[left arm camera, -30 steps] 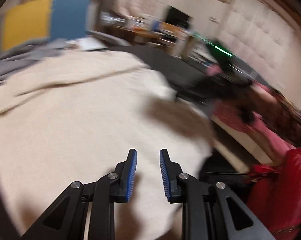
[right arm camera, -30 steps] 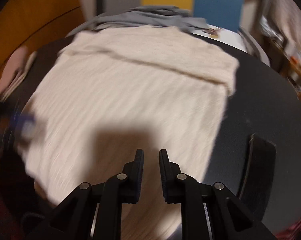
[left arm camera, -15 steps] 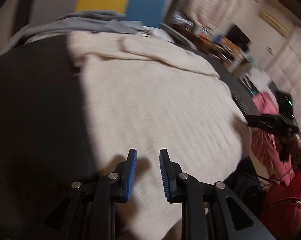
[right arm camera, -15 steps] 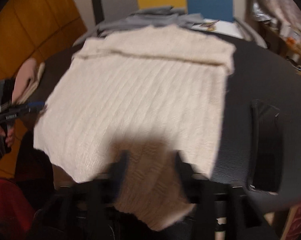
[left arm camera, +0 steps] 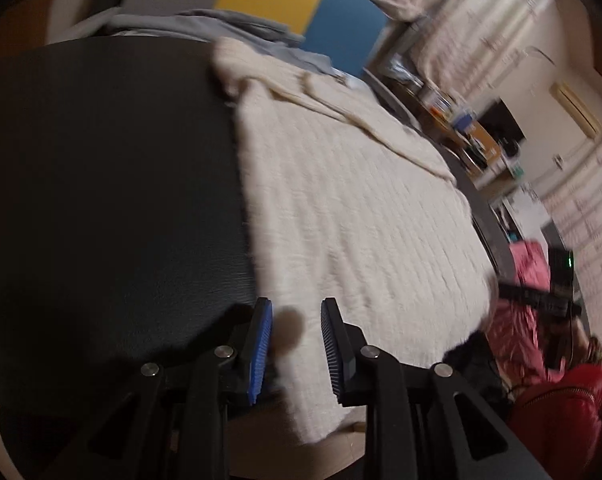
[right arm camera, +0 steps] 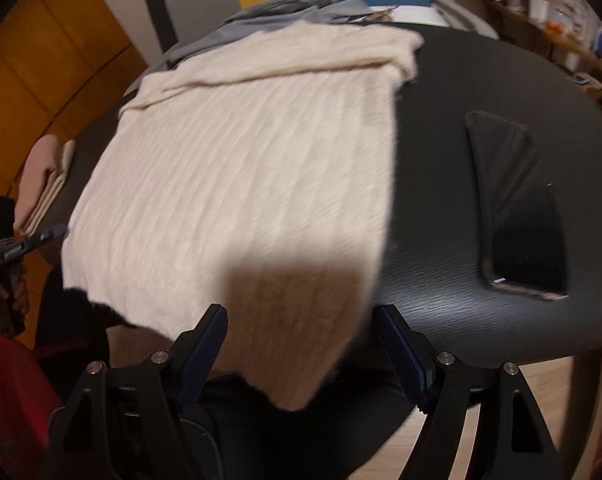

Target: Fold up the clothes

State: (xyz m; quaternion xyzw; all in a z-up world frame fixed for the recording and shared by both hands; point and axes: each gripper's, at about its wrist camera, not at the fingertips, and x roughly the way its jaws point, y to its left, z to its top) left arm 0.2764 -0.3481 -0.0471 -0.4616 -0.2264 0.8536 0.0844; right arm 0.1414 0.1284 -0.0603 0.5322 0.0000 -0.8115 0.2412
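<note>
The right gripper (right arm camera: 303, 322) is spread wide, nothing between its fingers, over the cream sweater's (right arm camera: 237, 160) near hem, which hangs off the black table (right arm camera: 453, 208). The left gripper (left arm camera: 296, 322) stands parted by a narrow gap, empty, at the sweater's near left corner. To the right gripper's right lies a dark phone (right arm camera: 517, 208). Farthest off, grey clothes (right arm camera: 269, 12) are heaped beyond the sweater.

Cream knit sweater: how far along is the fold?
Done: the cream ribbed knit sweater lies flat on the round black table, its top band turned over, its near hem hanging off the edge. In hand: nothing; the right tool is open wide over the hem, the left tool open at the sweater's left edge. Left: gripping and every body fold.
</note>
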